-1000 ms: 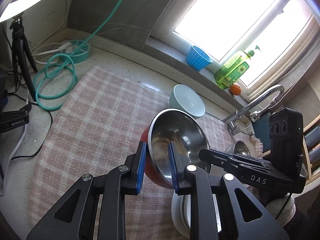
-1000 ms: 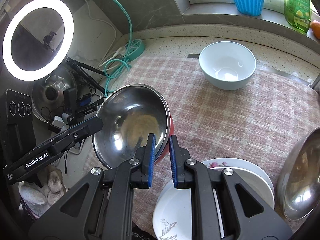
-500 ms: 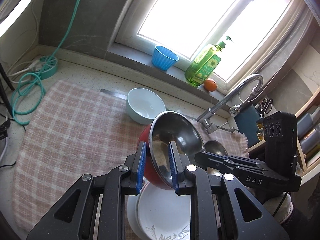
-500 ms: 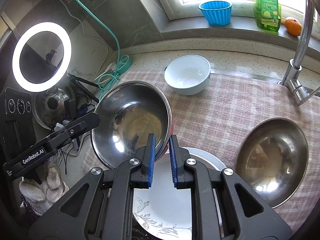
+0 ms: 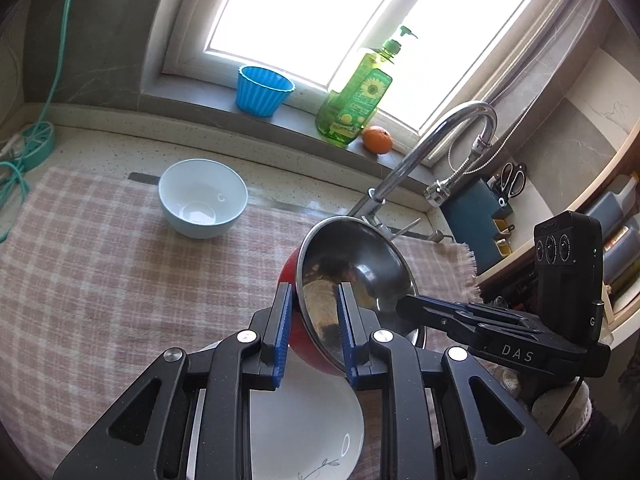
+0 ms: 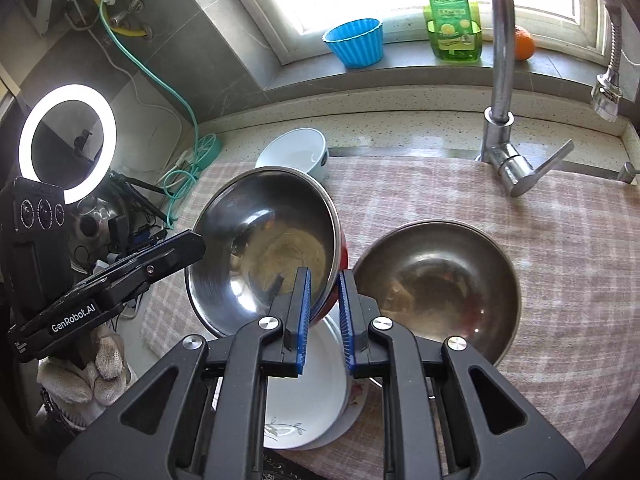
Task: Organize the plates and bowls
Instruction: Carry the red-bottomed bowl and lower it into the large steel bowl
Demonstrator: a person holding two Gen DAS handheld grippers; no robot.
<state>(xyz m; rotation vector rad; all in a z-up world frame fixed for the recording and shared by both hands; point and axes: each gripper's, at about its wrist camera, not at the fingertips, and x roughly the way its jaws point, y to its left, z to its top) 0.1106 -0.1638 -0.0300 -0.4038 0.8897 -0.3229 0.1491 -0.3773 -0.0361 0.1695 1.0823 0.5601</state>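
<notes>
A: Both grippers have the red-bottomed steel bowl by its rim. The right gripper is closed down to a narrow gap, its blue pads pinching the near right edge, one pad inside and one against the red outside. The left gripper does the same on the opposite edge, its jaws only slightly wider.

B: And the bowl itself?

A: Lifted and tilted, hanging over the stack of white plates at the near edge of the checked cloth. Just to its right, an empty steel bowl sits upright on the cloth. A pale blue bowl stands farther off, toward the counter's back edge.

B: So the likely step is nesting the held bowl into the steel one?

A: That seems the sensible reading, though it could equally go elsewhere. To do it well, the person should level the bowl first; tilted as it is, its low edge would strike the resting bowl's rim.

B: Anything about the grip?

A: Thin rim, smooth metal, two narrow pinches. If one hand leads the other, the bowl could twist out. Both hands should travel right together, keep clear of the faucet at the far side, centre over the resting bowl, then lower.

B: And the release?

A: Only once the red base is seated. Opening both grippers together would avoid it rocking or clattering.
</notes>
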